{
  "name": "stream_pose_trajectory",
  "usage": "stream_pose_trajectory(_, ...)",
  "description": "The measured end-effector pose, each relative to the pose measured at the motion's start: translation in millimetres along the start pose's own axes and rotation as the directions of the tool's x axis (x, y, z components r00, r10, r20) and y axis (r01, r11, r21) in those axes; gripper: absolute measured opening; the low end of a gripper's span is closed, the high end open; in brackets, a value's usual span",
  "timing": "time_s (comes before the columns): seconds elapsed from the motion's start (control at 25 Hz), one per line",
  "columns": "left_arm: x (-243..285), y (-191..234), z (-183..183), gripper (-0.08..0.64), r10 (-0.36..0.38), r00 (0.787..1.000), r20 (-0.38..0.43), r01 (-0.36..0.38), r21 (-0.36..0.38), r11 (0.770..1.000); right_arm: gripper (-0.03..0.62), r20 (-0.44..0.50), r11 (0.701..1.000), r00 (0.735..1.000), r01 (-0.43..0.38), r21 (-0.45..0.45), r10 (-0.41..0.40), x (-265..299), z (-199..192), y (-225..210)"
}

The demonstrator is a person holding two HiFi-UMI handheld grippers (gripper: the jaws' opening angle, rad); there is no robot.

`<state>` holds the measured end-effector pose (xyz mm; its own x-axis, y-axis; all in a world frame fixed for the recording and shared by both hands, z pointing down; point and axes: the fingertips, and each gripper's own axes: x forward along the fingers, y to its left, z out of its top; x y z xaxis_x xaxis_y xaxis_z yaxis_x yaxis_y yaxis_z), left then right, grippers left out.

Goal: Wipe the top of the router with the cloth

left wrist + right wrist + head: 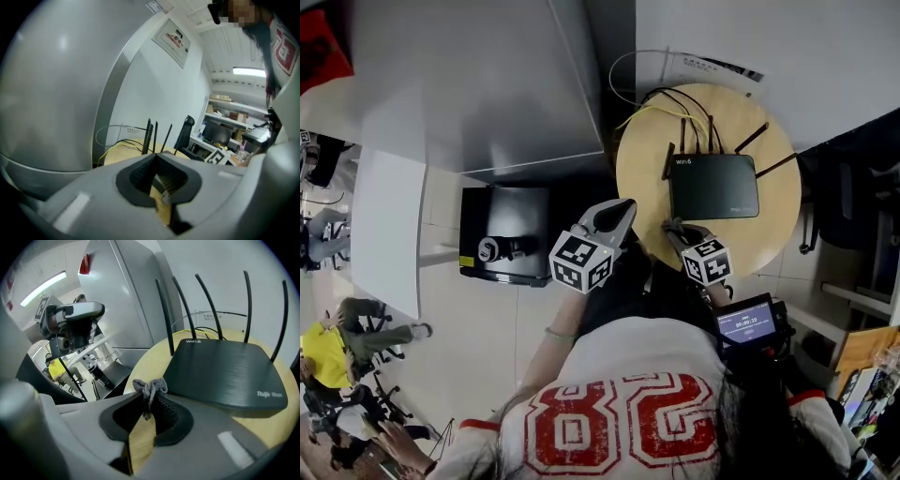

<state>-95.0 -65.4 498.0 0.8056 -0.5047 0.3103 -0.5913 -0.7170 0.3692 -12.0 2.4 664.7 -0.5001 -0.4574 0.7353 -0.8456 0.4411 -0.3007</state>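
A black router (712,186) with several upright antennas lies flat on the round wooden table (642,178). My right gripper (673,230) hovers at the table's near edge, just short of the router (225,371), and is shut on a small bunch of grey cloth (150,386) that pokes out at the jaw tips (149,394). My left gripper (619,214) hangs beside the table's left rim, jaws closed together with nothing between them (154,158). Beyond it, the antennas (150,136) rise above the table (122,154). Most of the cloth is hidden inside the jaws.
Yellow and black cables (675,103) run off the router's back toward the wall. A large grey cabinet (478,84) stands left of the table, with a black case (504,234) on the floor below it. A dark office chair (853,187) stands to the right.
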Motion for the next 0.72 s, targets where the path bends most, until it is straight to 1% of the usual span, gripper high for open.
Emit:
stream_pose_trajectory(0.12,-1.9,5.1,0.1,0.002,0.017,1.000,0.011,-0.017,-0.014,1.000,0.058,0.047,0.999,0.999,-0.026,-0.021,0.027,-1.4,24.2,6.5)
stream_pose_trajectory(0.24,-1.7,6.7,0.7,0.002,0.023,1.000,0.019,-0.022,-0.022,0.999,0.058,0.073,0.999,0.997,-0.029,-0.028,0.031,0.6,47.0,0.4)
stream_pose_trajectory(0.48,-9.5,15.3,3.1,0.002,0.059,0.998,0.032,-0.057,-0.038,0.998,0.058,0.048,0.996,0.999,0.000,-0.088,0.004,12.9,79.9,-27.5)
stream_pose_trajectory(0.72,-27.9,26.3,1.1,0.002,0.123,0.991,0.048,-0.120,-0.059,0.991,0.058,0.032,0.992,0.999,0.015,-0.124,-0.011,24.9,100.8,-41.3)
